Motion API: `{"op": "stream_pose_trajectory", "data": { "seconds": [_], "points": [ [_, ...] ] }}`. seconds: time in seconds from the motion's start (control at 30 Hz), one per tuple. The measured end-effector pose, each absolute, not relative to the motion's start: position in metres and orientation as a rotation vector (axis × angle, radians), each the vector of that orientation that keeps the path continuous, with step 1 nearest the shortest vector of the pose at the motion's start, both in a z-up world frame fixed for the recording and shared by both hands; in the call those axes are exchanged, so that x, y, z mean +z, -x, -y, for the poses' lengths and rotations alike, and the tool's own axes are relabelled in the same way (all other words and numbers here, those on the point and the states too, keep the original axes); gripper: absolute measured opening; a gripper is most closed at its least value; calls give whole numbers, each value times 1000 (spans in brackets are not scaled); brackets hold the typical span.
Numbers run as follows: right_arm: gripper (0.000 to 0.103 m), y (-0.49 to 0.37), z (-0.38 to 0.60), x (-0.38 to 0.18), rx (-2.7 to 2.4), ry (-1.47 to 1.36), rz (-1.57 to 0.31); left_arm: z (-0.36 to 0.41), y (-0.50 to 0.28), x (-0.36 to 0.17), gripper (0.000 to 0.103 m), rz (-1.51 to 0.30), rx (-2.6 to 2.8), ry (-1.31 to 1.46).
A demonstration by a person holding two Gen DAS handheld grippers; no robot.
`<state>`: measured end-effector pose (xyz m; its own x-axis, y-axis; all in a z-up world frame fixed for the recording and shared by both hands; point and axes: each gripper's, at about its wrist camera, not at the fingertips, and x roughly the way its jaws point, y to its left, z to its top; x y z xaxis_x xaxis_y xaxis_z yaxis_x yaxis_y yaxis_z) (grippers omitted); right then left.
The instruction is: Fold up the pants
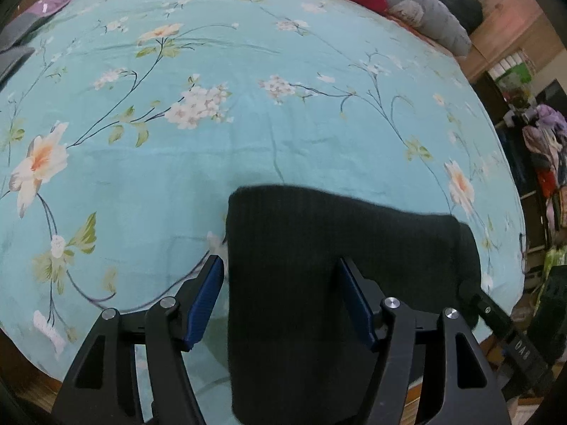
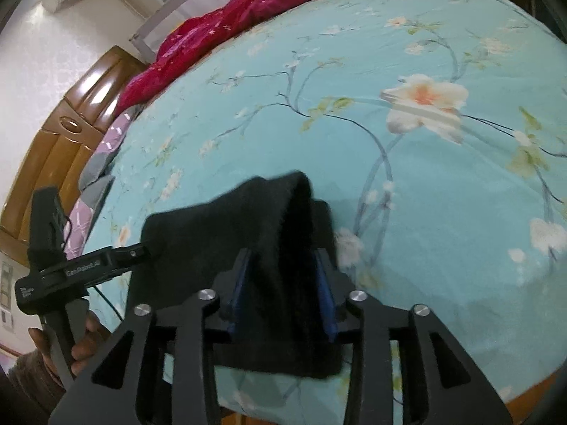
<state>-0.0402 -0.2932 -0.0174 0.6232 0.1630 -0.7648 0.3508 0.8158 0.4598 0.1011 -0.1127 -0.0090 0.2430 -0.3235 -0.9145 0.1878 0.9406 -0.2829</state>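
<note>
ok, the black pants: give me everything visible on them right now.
The pants are black, a soft ribbed knit by the look, bunched into a thick band with no waistband, seam or hem showing. They hang raised above the floral sheet, draped between the two claws. The left claw has the cloth between its blue pads, which stand wide; contact is unclear. The right claw has a thick fold filling the gap between its pads. The lower end drops out of view near the bed's edge.
</note>
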Motion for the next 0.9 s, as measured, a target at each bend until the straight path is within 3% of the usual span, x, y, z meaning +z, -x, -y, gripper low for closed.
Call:
{"op": "stream_pose_trajectory", "data": {
  "seconds": [0.13,0.43,0.6,0.73,0.9],
  "points": [
    [55,62,302,-23,-139,-712,-872,96,-86,-3,67,-1271,-364,134],
    [60,63,291,-43,-87,-749,-891,87,-62,-13,74,-1285,-372,97],
    [60,59,282,-42,-83,-657,-902,103,-56,-29,78,-1312,-391,55],
    [49,63,282,-38,-62,-621,-892,107,-57,-28,78,-1310,-408,40],
    [48,68,288,-47,-50,-638,-889,107,-59,-35,79,-1318,-420,62]
  ]
}}
